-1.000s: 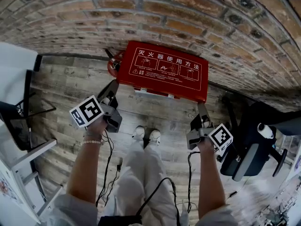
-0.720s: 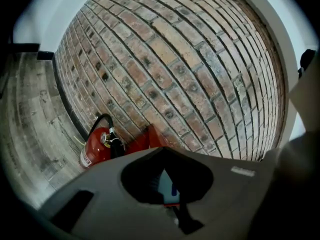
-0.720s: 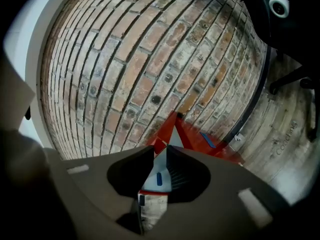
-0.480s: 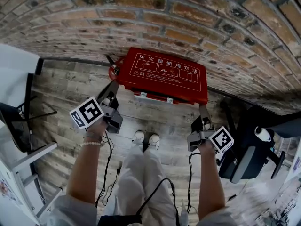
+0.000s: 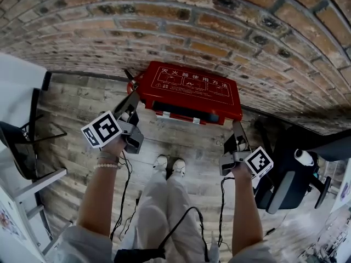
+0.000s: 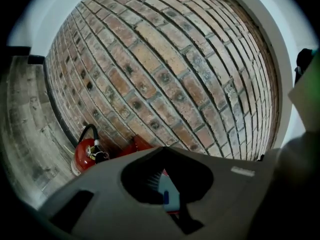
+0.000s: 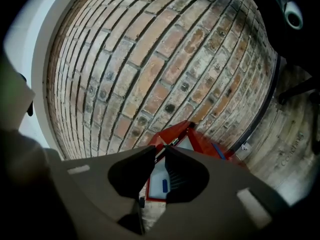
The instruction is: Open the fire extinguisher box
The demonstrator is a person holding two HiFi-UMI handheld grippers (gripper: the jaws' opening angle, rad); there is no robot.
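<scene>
Looking steeply down, we see the red fire extinguisher box (image 5: 189, 89) lying on the wooden floor (image 5: 77, 103) with its back against the brick wall (image 5: 192, 26). Its lid faces up and carries a white-lined instruction panel (image 5: 190, 83). We cannot tell what is inside. A red fire extinguisher (image 6: 84, 156) stands outside the box, just beside its left end and against the same wall. The box's long axis runs along the wall, from left to right in the head view. Its front face, with two pale latches (image 5: 166, 114), points toward the person's shoes (image 5: 170, 164). The left gripper (image 5: 133, 98) has its jaws pressed together with nothing pinched, and its tip lies at the box's left front corner. The right gripper (image 5: 237, 127) has its jaws partly spread and closing. In the right gripper view we see the box's pale front through the gap, but the pads do not press on it, and the tip sits just beside the right front corner. Compared with a second ago, the box sits slightly higher in the head view. More of its front face shows, and both grippers stand closer to its corners.
</scene>
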